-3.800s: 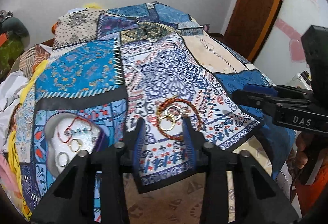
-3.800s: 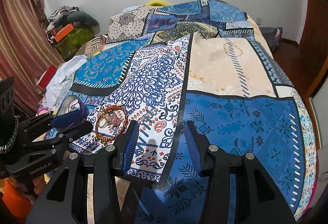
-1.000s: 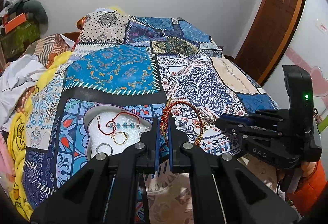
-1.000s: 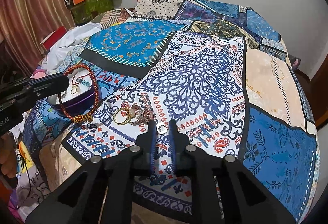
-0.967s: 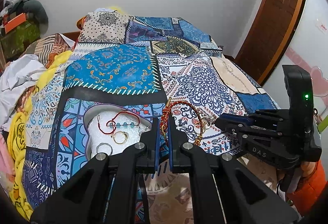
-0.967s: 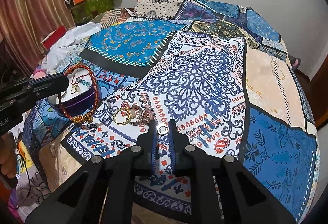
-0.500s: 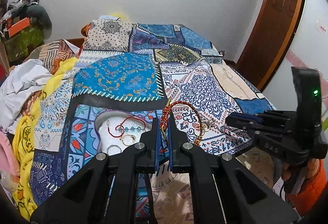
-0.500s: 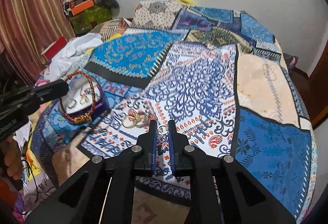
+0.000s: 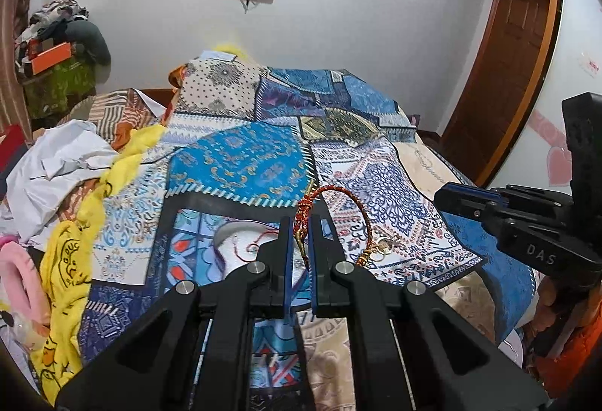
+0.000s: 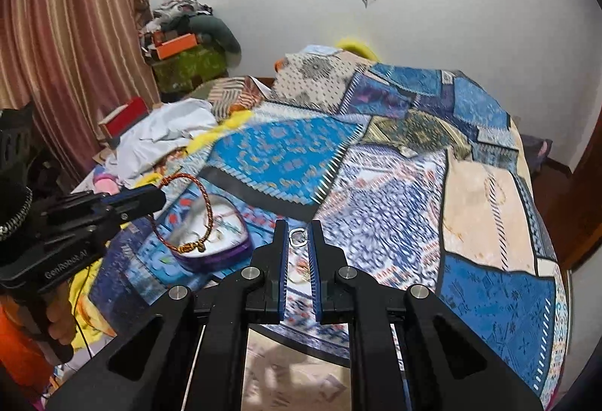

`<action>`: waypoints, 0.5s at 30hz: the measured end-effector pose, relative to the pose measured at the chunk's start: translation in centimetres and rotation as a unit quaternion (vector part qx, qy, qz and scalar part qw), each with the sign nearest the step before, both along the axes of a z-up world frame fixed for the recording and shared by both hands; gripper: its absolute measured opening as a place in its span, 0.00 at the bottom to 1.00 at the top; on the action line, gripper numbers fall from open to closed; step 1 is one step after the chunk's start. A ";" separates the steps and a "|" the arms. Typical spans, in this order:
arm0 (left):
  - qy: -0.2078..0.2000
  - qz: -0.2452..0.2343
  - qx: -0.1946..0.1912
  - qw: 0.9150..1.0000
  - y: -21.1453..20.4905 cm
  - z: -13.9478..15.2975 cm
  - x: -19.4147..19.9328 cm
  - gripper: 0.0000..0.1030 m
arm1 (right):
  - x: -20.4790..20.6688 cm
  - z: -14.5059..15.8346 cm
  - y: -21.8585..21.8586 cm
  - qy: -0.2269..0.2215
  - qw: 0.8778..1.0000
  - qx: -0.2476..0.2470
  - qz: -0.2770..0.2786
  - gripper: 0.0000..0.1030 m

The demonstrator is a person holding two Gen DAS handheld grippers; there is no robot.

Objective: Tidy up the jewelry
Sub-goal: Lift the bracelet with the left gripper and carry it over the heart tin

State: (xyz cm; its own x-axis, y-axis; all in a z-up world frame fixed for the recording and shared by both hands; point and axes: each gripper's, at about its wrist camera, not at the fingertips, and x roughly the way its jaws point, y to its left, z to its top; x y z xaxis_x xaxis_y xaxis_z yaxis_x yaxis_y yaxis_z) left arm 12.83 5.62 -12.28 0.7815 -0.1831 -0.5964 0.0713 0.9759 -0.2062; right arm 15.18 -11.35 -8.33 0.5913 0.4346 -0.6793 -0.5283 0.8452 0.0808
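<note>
Jaws of left gripper (image 9: 299, 241) pinch a braided bracelet (image 9: 340, 219); right gripper (image 10: 298, 241) pinches a small ring (image 10: 298, 237), which could slip onto the bed (image 10: 485, 185).

Left gripper (image 9: 300, 230), right gripper (image 10: 298, 236): matte black frames, blue finger pads, silver screws, white lettering on their sides. Orange sleeves (image 9: 579, 354).

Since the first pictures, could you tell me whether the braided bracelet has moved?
Yes. The braided bracelet has left the patterned bedspread beside the rings and now hangs from the left gripper, above the heart-shaped box.
</note>
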 end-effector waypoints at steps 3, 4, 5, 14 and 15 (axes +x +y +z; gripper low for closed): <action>-0.003 0.009 0.001 1.000 0.8 0.2 -0.3 0.05 | -0.1 0.3 1.0 -0.004 1.000 0.006 0.010 0.09; -0.004 0.011 0.002 1.000 1.1 0.2 -0.3 0.05 | -0.2 0.4 1.4 -0.005 1.000 0.007 0.014 0.09; -0.004 0.016 0.003 1.000 1.5 0.2 -0.3 0.05 | -0.3 0.5 1.6 -0.005 1.000 0.009 0.016 0.09; 0.016 0.037 -0.004 0.999 4.0 -1.7 0.2 0.05 | -0.1 -0.4 5.3 0.005 0.998 0.013 0.054 0.09; 0.019 0.038 -0.004 0.999 4.1 -2.0 0.3 0.05 | 0.0 -0.6 5.8 0.008 0.998 0.012 0.058 0.09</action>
